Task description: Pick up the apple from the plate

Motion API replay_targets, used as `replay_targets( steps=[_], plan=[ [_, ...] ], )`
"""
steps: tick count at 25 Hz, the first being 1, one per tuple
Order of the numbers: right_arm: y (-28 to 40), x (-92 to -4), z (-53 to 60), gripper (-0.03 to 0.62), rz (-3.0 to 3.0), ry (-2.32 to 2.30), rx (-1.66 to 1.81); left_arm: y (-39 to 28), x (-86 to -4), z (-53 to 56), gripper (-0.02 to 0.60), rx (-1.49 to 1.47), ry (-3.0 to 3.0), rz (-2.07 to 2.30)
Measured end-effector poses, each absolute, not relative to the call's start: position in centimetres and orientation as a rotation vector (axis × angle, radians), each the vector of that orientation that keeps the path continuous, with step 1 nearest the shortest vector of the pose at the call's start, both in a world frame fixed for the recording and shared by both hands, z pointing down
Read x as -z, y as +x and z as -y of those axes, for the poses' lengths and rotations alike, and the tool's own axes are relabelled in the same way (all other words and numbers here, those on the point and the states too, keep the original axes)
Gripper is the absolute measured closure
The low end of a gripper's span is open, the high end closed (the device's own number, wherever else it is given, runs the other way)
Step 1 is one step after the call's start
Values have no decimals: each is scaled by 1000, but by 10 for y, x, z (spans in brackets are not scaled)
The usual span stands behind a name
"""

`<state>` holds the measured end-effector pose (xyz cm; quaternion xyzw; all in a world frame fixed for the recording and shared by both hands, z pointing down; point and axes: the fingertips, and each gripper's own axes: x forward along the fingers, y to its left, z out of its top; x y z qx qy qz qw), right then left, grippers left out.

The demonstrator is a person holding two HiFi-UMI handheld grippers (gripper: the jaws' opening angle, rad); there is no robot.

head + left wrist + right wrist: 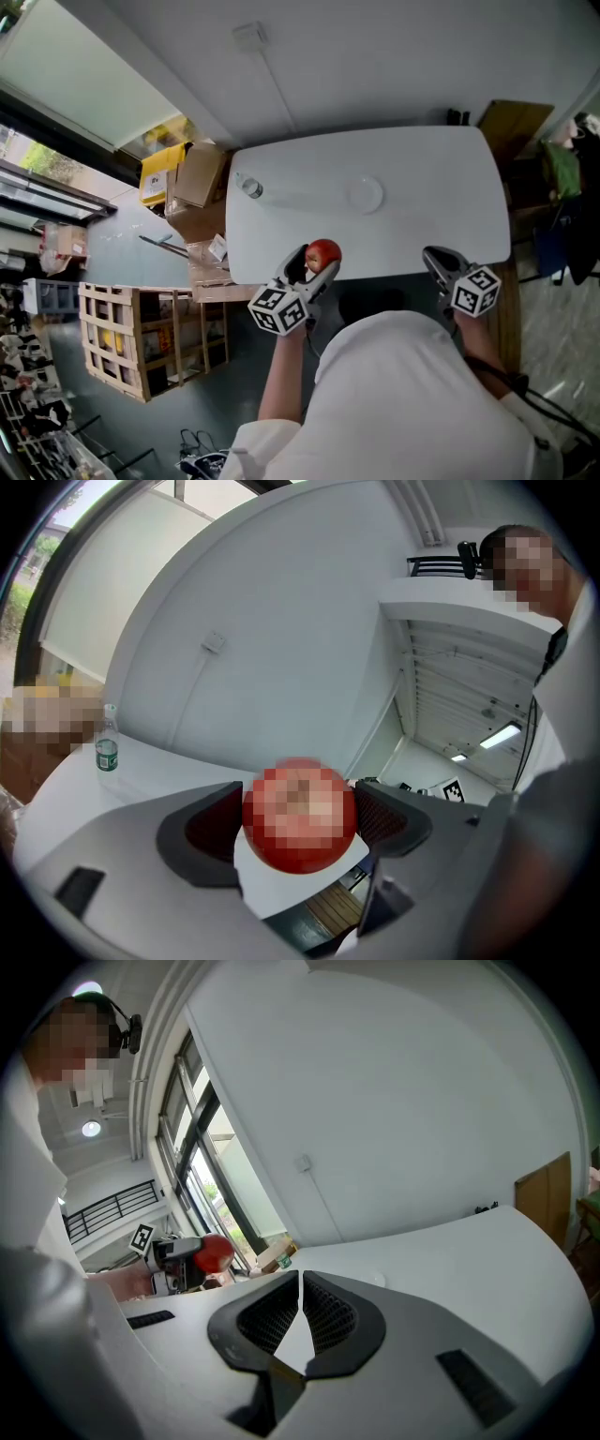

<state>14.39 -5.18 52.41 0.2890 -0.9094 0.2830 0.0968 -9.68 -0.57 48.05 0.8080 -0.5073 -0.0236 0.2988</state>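
Observation:
A red apple [324, 252] is held above the table's near edge, with my left gripper [312, 265] shut on it. In the left gripper view the apple [300, 815] fills the gap between the two dark jaw pads. A white plate [366, 194] lies bare on the white table [441, 187], well beyond the apple. My right gripper [435, 255] hovers at the near right edge of the table, shut with nothing in it; its pads [323, 1312] meet at the tips. The right gripper view shows the apple [215, 1252] off to the left.
A small water bottle [251, 187] stands at the table's far left corner. Cardboard boxes [199, 176], a yellow box [161, 170] and a wooden crate [141, 339] sit on the floor to the left. A brown board [513, 123] leans at the far right.

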Motion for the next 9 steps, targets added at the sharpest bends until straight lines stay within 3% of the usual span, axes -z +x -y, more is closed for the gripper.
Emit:
replay_targets(
  steps=[9],
  plan=[
    [147,-528,55,553,2704,847,-845,-94,-487,5,207,67,2127,1356]
  ],
)
